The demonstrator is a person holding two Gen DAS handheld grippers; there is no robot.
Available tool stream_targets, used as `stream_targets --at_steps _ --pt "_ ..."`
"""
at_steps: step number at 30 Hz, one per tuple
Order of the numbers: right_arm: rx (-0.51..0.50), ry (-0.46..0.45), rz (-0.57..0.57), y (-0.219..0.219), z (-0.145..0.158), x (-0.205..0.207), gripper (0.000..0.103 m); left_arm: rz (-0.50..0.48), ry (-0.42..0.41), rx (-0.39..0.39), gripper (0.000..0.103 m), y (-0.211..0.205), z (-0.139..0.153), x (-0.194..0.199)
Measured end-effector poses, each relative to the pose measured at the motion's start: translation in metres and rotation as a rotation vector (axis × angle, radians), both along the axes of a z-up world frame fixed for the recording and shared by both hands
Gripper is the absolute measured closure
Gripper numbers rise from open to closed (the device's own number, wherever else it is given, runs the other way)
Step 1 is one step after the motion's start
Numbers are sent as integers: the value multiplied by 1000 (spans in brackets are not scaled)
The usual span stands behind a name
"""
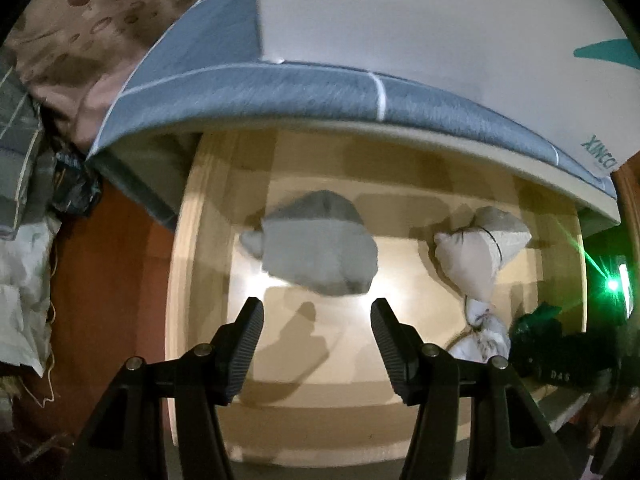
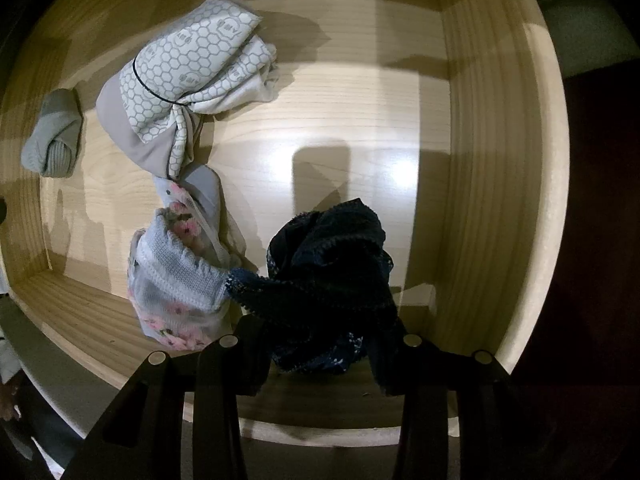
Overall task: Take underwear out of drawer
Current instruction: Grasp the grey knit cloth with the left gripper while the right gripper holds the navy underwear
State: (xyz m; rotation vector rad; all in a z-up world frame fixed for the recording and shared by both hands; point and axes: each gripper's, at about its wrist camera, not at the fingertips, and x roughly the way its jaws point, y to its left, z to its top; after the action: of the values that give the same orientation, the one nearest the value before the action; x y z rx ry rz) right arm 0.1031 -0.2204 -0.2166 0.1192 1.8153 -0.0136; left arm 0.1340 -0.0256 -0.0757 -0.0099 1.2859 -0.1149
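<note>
We hold the right gripper (image 2: 320,344) nearly closed around the dark lace underwear (image 2: 328,264) at the near right of the drawer (image 2: 492,160); its jaws are buried in the fabric. To lift cleanly, we should rise straight up and watch the floral pair (image 2: 176,280) touching the lace, which may drag along. The left gripper (image 1: 317,344) hangs wide open and empty above the grey bundle (image 1: 320,252). Also in the drawer lies a honeycomb-print piece (image 2: 180,76), far left.
</note>
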Motion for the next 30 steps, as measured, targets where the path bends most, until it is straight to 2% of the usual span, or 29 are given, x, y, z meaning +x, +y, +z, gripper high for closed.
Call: stream_targets --at_steps 13,17,20,30 --pt "11 0 -14 -2 -2 -2 65 21 56 -7 46 -11 -27 37" --pt "16 0 -14 -2 -4 -1 65 22 87 25 46 -15 -40 48" --pt "17 1 -14 -2 -4 -1 65 32 130 31 46 -15 -52 53" --pt "36 1 -18 -2 -5 2 63 29 181 23 44 -11 -64 57"
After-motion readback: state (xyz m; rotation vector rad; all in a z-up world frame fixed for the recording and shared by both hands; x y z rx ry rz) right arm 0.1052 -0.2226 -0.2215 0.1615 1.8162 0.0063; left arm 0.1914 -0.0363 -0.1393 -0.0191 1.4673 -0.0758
